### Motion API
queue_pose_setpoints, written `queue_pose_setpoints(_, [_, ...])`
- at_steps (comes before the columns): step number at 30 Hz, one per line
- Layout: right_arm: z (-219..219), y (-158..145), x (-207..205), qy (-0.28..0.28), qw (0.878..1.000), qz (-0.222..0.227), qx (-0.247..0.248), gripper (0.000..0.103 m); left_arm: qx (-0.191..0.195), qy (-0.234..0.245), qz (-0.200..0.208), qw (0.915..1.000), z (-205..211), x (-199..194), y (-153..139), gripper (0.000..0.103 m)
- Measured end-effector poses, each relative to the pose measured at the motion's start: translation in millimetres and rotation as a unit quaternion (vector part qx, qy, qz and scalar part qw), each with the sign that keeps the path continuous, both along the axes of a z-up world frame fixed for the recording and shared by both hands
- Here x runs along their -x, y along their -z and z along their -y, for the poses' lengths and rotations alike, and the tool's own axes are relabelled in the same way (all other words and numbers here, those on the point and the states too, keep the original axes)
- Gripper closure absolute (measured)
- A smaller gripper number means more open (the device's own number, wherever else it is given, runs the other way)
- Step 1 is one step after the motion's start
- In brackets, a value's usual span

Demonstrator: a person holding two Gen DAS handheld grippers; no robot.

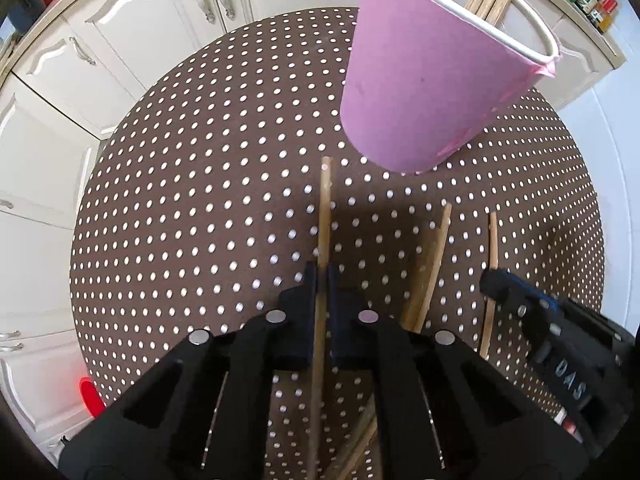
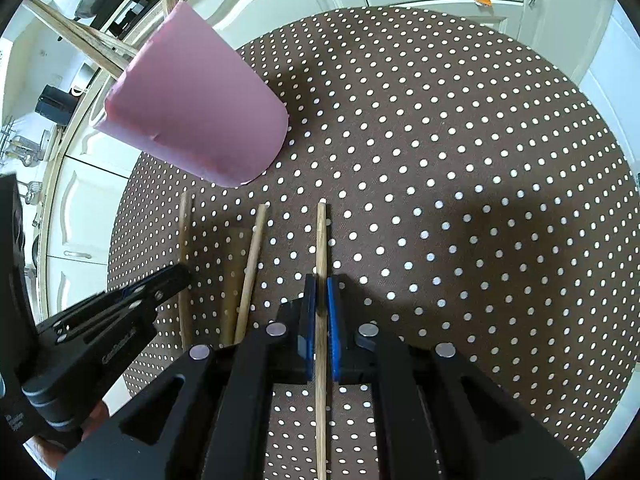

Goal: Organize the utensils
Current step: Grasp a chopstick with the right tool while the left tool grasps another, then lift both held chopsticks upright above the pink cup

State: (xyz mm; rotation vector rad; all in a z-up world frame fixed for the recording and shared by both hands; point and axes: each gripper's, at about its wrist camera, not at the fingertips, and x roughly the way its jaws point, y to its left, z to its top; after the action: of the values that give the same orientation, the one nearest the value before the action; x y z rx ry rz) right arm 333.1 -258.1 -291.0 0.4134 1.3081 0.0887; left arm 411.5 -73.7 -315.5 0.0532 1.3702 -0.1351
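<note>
Wooden chopstick (image 1: 325, 216) pinched in our left gripper (image 1: 321, 276), another (image 2: 321, 240) in our right gripper (image 2: 321, 286); we should lift level toward the pink cup (image 1: 420, 92), upper right, keeping grips firm

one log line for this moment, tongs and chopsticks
left tongs: shut on chopstick | right tongs: shut on another chopstick | pink cup: upright, holds chopsticks
</note>
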Motion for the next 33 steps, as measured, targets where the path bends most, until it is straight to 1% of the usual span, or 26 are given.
queue_pose_setpoints(3, [5,-1,2,0.008,1.0,0.002,-0.001,0.098,0.002,-0.008,0.007,0.9999,-5,7,-6,0.097])
queue_pose_setpoints(9, [17,-17,6,0.021,0.999,0.027,-0.007,0.098,0.006,-0.021,0.027,0.9994,-14,21,-22,0.097])
queue_pose_setpoints(12, [23,-29,8,0.026,0.999,0.044,-0.009,0.098,0.005,-0.031,0.036,0.9989,-27,28,-35,0.097])
queue_pose_setpoints(15, [33,-42,5,0.027,0.998,0.057,-0.012,0.098,0.02,-0.047,0.048,0.9975,-30,33,-49,0.097])
queue_pose_setpoints(18, [39,-59,6,0.027,0.997,0.076,-0.009,0.098,0.022,-0.051,0.063,0.9965,-42,50,-63,0.097])
queue_pose_setpoints(22, [48,-79,8,0.025,0.995,0.099,-0.012,0.099,0.022,-0.058,0.086,0.9944,-50,50,-83,0.097])
queue_pose_setpoints(27, [51,-98,10,0.021,0.992,0.124,-0.012,0.099,0.022,-0.072,0.107,0.9913,-46,52,-106,0.097])
queue_pose_setpoints(33, [50,-122,8,0.019,0.988,0.154,-0.016,0.099,0.032,-0.075,0.139,0.987,-41,61,-138,0.097])
